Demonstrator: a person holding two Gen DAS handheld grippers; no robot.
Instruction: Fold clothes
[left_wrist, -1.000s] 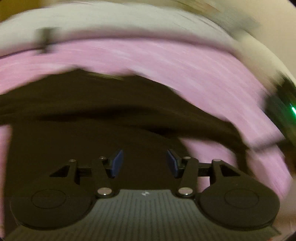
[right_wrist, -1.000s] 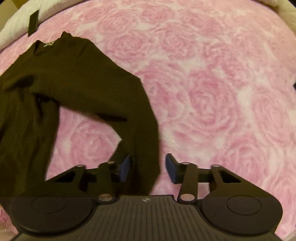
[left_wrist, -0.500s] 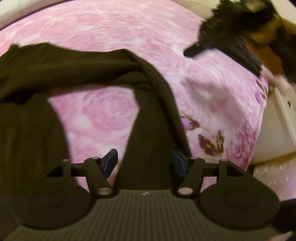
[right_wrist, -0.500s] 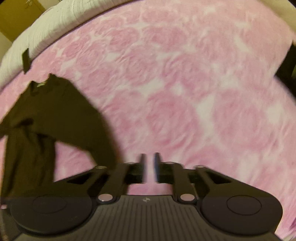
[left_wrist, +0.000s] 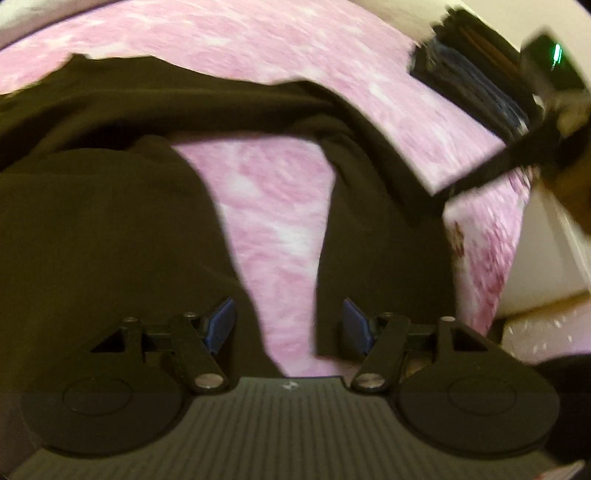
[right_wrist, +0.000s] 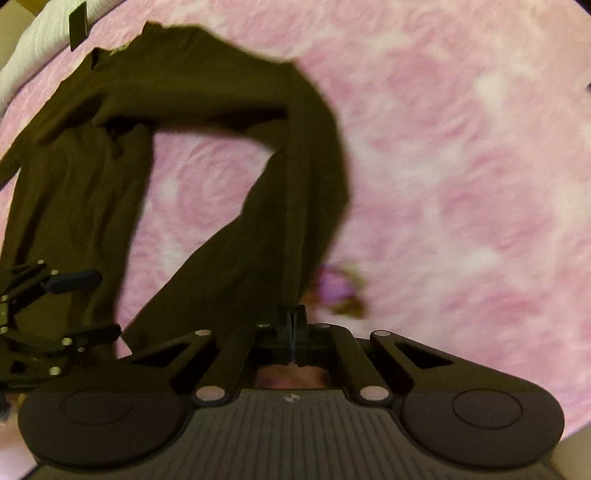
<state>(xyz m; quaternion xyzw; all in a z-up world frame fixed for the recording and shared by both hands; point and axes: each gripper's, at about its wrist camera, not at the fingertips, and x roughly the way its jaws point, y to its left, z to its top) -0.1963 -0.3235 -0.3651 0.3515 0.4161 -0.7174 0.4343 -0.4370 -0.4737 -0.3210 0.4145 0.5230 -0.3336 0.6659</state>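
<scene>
A dark brown long-sleeved top (right_wrist: 207, 85) is lying spread on a pink rose-patterned bedspread (right_wrist: 461, 155), its collar towards the far white edge of the bed and one sleeve (right_wrist: 295, 206) bending down towards the near side.

The right claw (right_wrist: 294, 320) is pointing steeply down at the end of that sleeve, and its two fingers are pressing tight together with no gap showing. The sleeve's edge is running straight into the closed tips, so it looks pinched on the sleeve, though blur is hiding the exact contact.

The left claw (left_wrist: 287, 325) is standing well apart, its blue pads (left_wrist: 221, 322) facing each other across bare bedspread. The body of the top (left_wrist: 92, 229) is lying under its left finger and the sleeve (left_wrist: 373, 229) under its right finger, but nothing is sitting gripped between the pads; whether the tips are touching the cloth I cannot tell.

In the right claw's view the left claw (right_wrist: 74, 306) is showing at the left edge, hanging open over the top's body.
</scene>
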